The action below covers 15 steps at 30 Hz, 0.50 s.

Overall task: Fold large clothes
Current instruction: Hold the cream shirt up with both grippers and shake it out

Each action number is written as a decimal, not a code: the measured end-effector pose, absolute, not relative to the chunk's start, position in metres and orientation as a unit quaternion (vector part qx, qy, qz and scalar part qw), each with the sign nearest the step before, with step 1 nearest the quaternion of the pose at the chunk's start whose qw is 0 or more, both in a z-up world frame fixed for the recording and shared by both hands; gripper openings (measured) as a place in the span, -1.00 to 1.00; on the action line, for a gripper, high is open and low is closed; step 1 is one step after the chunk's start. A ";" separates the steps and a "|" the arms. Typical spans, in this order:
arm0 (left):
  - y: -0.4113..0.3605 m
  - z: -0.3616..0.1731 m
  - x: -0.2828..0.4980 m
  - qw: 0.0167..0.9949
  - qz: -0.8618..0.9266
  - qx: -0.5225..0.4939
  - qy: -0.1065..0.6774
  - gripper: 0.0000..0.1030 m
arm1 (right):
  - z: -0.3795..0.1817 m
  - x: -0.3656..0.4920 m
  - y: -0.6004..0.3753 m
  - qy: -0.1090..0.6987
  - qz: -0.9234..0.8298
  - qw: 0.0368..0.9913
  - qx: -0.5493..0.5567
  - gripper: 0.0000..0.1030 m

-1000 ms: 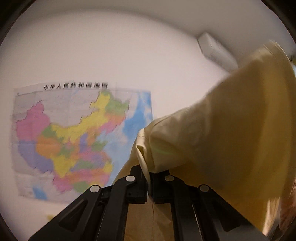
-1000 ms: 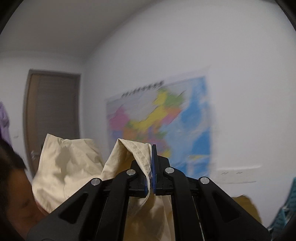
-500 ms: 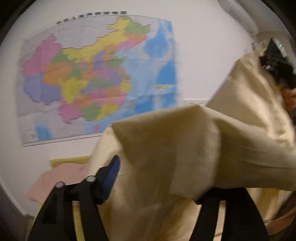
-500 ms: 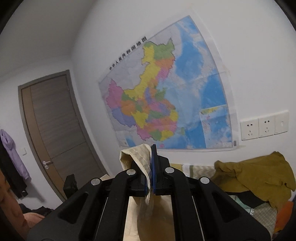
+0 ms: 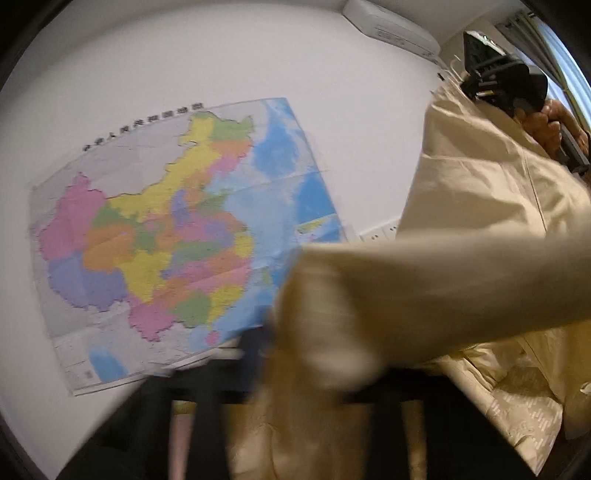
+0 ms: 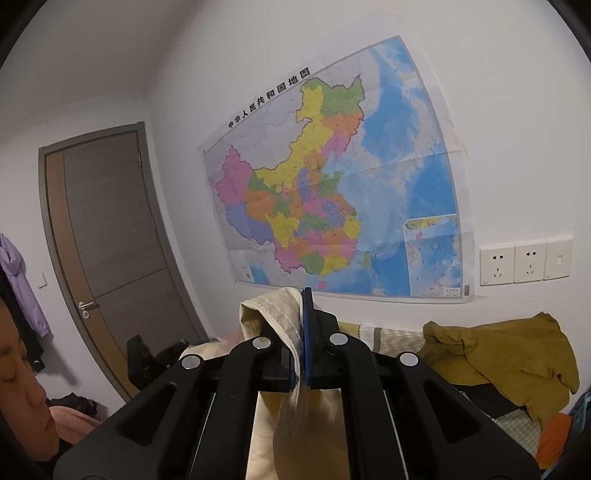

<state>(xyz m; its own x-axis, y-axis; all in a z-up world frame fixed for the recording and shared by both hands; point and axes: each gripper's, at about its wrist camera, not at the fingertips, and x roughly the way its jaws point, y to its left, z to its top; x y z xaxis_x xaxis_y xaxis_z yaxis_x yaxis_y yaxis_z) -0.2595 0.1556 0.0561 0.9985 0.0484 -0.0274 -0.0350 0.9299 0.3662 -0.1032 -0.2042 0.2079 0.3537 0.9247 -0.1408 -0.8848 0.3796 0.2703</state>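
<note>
A large cream-coloured garment (image 5: 461, 266) hangs in the air in front of a wall. In the right wrist view my right gripper (image 6: 301, 332) is shut on a stitched edge of this garment (image 6: 273, 314), which drapes down below the fingers. The right gripper also shows in the left wrist view (image 5: 498, 85) at the top right, holding the cloth up. My left gripper (image 5: 314, 354) is blurred and partly covered by the cloth. Its jaws stand apart with cloth lying between and over them.
A coloured wall map (image 6: 332, 177) hangs on the white wall. A brown door (image 6: 110, 240) is at the left. An olive jacket (image 6: 509, 354) and other clothes lie on the bed below wall sockets (image 6: 524, 262). An air conditioner (image 5: 391, 22) sits high on the wall.
The left gripper, shut on the cloth a second ago, has opened and the cloth slid over it. The right gripper kept its hold and tilted downward, toward the bed.
</note>
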 end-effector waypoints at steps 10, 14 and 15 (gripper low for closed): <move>0.223 0.168 -0.328 0.997 0.042 0.010 -0.066 -0.95 | 0.266 -0.182 -0.240 0.056 0.576 0.814 0.057 -0.93; 0.219 0.231 -0.367 0.995 0.056 0.012 -0.080 -0.95 | 0.296 -0.225 -0.258 0.010 0.578 0.815 0.038 -0.93; 0.214 0.243 -0.371 0.995 0.063 0.019 -0.077 -0.95 | 0.302 -0.231 -0.262 0.004 0.576 0.816 0.036 -0.93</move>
